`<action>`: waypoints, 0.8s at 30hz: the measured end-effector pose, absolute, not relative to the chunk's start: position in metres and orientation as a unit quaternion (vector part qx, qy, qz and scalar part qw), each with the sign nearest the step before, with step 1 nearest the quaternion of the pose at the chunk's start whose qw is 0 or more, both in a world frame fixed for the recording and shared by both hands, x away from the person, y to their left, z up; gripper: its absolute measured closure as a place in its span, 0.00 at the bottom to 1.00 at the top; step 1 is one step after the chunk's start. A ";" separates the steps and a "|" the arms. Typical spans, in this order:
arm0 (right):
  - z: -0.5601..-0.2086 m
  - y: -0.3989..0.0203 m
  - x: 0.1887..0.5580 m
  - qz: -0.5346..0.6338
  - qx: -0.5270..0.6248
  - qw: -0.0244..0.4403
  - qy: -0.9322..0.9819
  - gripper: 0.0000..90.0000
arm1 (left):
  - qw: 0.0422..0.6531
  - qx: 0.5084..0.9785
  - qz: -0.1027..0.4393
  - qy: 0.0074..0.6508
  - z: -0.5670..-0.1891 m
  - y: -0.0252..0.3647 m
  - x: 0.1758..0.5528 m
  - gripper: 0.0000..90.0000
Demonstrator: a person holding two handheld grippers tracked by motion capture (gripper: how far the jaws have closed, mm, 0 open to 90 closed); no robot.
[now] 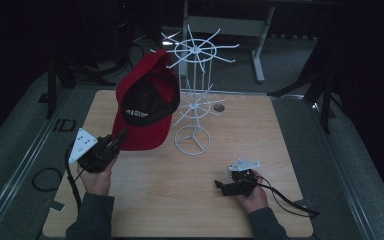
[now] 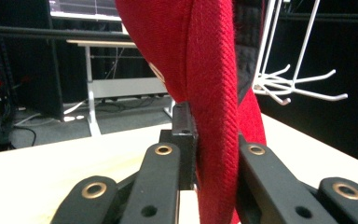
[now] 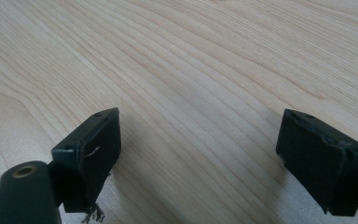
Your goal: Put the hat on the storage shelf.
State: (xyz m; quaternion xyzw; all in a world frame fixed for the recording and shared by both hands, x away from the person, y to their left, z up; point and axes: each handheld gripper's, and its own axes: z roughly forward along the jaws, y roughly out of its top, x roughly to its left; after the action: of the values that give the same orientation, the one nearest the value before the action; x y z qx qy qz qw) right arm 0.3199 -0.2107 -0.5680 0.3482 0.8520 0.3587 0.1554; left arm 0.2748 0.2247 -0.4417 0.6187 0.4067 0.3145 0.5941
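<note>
A red cap (image 1: pixel 147 102) with a black lining hangs upright in front of the white wire rack (image 1: pixel 194 95), its top near one of the rack's upper arms. My left gripper (image 1: pixel 119 137) is shut on the cap's brim at the lower edge. In the left gripper view the red brim (image 2: pixel 212 116) stands clamped between the two black jaws, and the rack's hooks (image 2: pixel 298 88) show behind it on the right. My right gripper (image 1: pixel 221 186) rests low over the table (image 1: pixel 190 200) at the front right, open, with bare wood (image 3: pixel 200 93) between its fingers.
The rack stands on a round wire base (image 1: pixel 193 140) at the table's middle back. A small round hole (image 1: pixel 219 107) sits in the tabletop behind it. A desk frame (image 1: pixel 240 25) and dark floor lie beyond the table. Cables trail from both grippers.
</note>
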 end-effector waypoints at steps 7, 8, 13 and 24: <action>-0.568 -0.211 0.320 0.358 0.348 0.155 0.852 0.15 | 0.594 0.626 0.304 0.403 -0.444 0.223 0.275 0.84; -0.568 -0.211 0.320 0.358 0.348 0.155 0.852 0.15 | 0.591 0.628 0.303 0.406 -0.446 0.223 0.275 0.80; -0.568 -0.211 0.320 0.358 0.349 0.155 0.852 0.15 | 0.592 0.624 0.297 0.414 -0.450 0.224 0.275 0.65; -0.568 -0.211 0.320 0.359 0.349 0.155 0.852 0.15 | 0.583 0.634 0.266 0.433 -0.465 0.231 0.280 0.51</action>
State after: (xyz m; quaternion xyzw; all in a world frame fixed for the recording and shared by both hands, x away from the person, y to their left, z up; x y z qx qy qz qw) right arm 0.3198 -0.2106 -0.5680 0.3493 0.8517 0.3587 0.1545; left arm 0.2797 0.2305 -0.4654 0.6340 0.4328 0.2660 0.5831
